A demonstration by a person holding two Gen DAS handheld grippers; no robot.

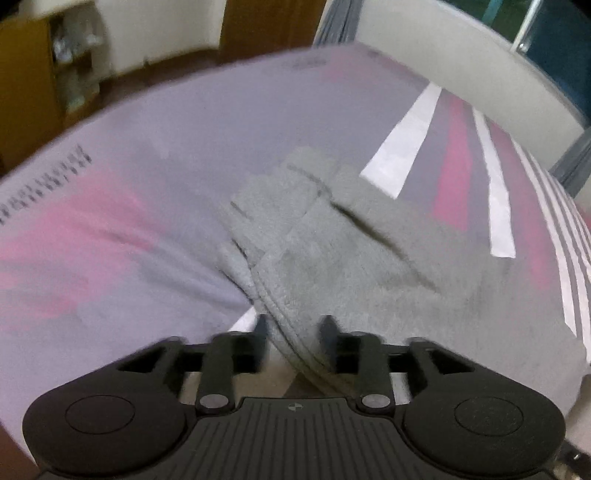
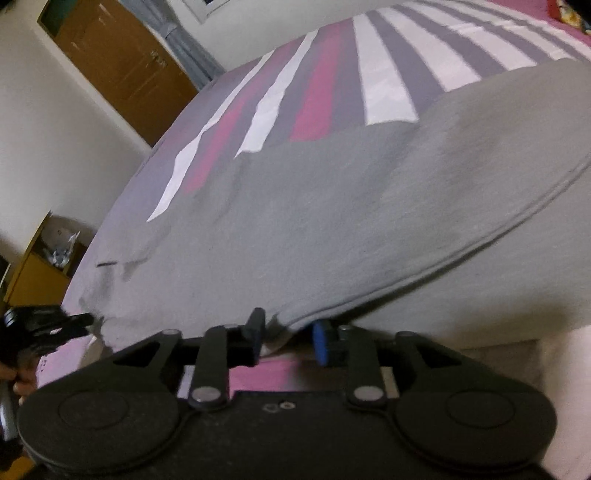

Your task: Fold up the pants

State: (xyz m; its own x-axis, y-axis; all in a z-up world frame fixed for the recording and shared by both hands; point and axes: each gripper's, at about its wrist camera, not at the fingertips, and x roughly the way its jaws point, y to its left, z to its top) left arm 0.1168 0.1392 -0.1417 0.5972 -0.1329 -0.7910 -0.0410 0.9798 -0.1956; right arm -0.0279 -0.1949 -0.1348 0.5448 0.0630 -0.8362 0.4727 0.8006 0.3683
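Note:
Grey fleece pants (image 1: 332, 254) lie on a bed with a lilac, pink and white striped sheet (image 1: 147, 184). In the left wrist view they are bunched, with a stitched hem running down between the fingers of my left gripper (image 1: 295, 332), which is shut on that hem. In the right wrist view the pants (image 2: 332, 221) spread wide and flat across the sheet (image 2: 317, 96). My right gripper (image 2: 288, 332) is shut on the stitched edge of the pants at the near side. The left gripper (image 2: 48, 325) shows at the far left of that view, at the pants' other end.
A wooden door (image 2: 122, 70) and a white wall stand beyond the bed. A wooden shelf unit (image 1: 48, 70) with small items stands by the wall; it also shows in the right wrist view (image 2: 48, 254). A grey curtain (image 1: 340, 22) hangs at the far end.

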